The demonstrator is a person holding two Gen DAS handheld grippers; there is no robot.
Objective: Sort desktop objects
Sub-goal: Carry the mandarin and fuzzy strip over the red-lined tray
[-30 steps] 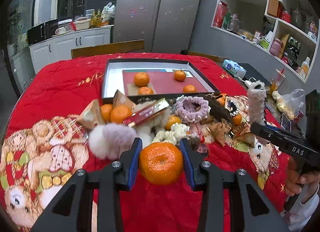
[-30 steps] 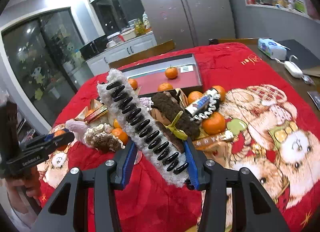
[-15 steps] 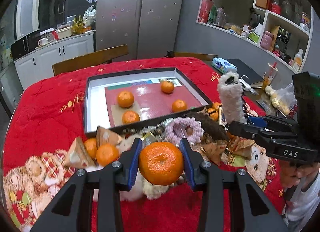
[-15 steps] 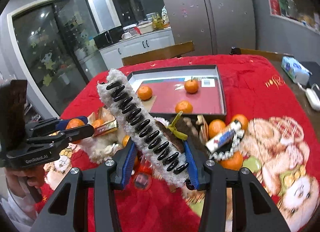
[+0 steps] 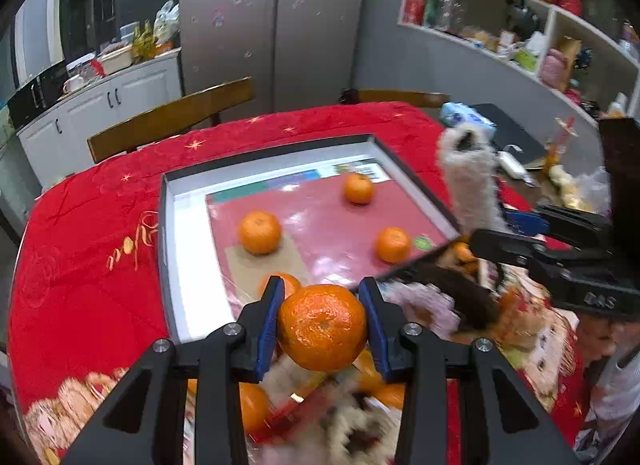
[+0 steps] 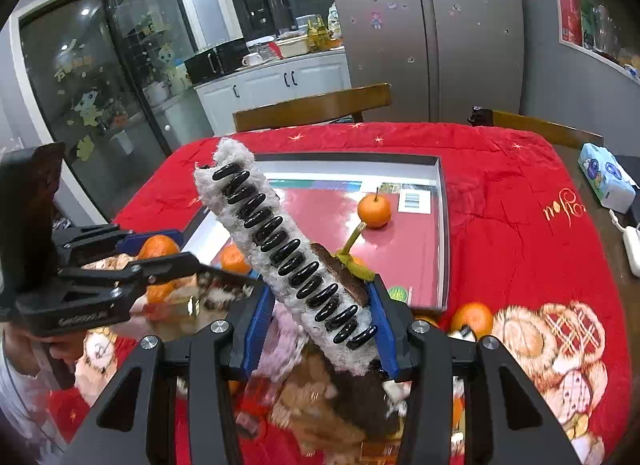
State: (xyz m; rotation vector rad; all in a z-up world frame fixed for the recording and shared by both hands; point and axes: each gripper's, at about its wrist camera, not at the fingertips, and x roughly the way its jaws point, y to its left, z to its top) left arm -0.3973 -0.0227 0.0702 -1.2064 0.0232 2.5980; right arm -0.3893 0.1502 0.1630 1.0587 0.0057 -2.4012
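Note:
My left gripper (image 5: 322, 327) is shut on a mandarin (image 5: 322, 327) and holds it in the air over the near edge of the black-rimmed tray (image 5: 170, 249). Several mandarins (image 5: 259, 232) lie in the tray. My right gripper (image 6: 322, 327) is shut on a fluffy white hair clip with black teeth (image 6: 288, 253), which sticks up to the left above the tray's near edge (image 6: 441, 233). The left gripper with its mandarin also shows in the right wrist view (image 6: 158, 255). The right gripper and clip show in the left wrist view (image 5: 470, 181).
A pile of mandarins, snack packets, scrunchies and plush items (image 5: 360, 417) lies on the red tablecloth (image 5: 80, 265) before the tray. A loose mandarin (image 6: 474, 315) sits right of the pile. Wooden chairs (image 5: 172, 113) stand behind the table. A tissue pack (image 6: 604, 177) lies at the right.
Both grippers have lifted and moved forward from the pile toward the tray, the left with the mandarin, the right with the hair clip. Neither grip has changed.

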